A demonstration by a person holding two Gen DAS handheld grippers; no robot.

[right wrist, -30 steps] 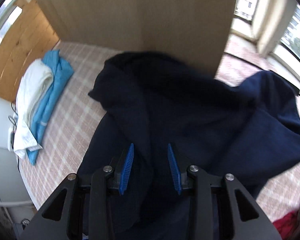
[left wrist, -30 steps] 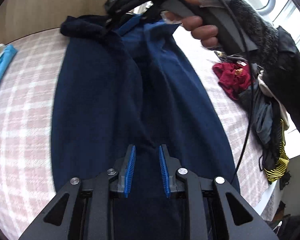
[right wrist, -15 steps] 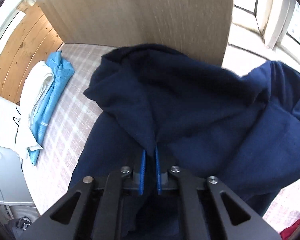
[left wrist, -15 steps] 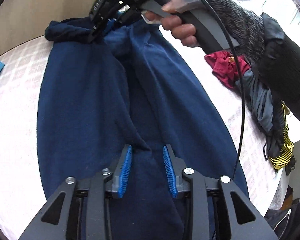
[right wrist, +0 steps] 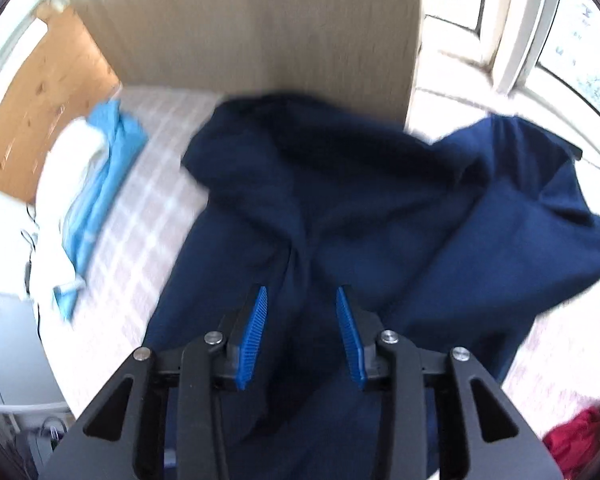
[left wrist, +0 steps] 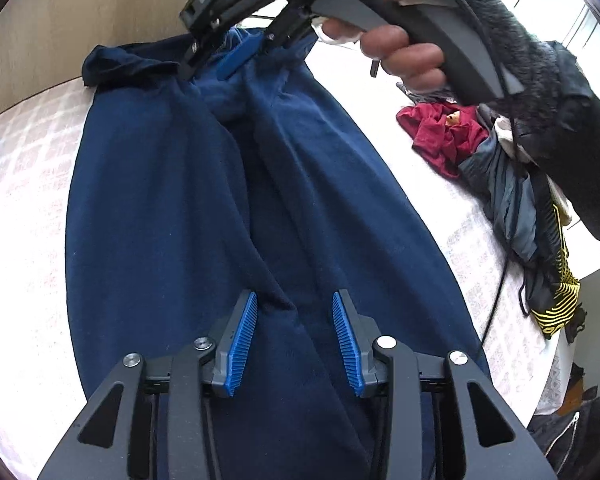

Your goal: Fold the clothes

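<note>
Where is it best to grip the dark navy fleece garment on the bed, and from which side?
Probably the raised ridge of the dark navy fleece garment, just ahead of the right gripper. Come from above, jaws astride it: that fold stands up, while the rest lies flat on the checked bedcover.

A home bedroom — a checked bedsheet (left wrist: 28, 208), piled clothes (left wrist: 512, 184), a bay window (right wrist: 540, 32).

The trousers (left wrist: 172, 208) lie spread along the checked bedcover (left wrist: 24, 216), reaching a board (right wrist: 300, 24) behind. Folded clothes (right wrist: 88, 184) sit left of them; a heap of unfolded garments (left wrist: 500, 184) lies to their right.
</note>
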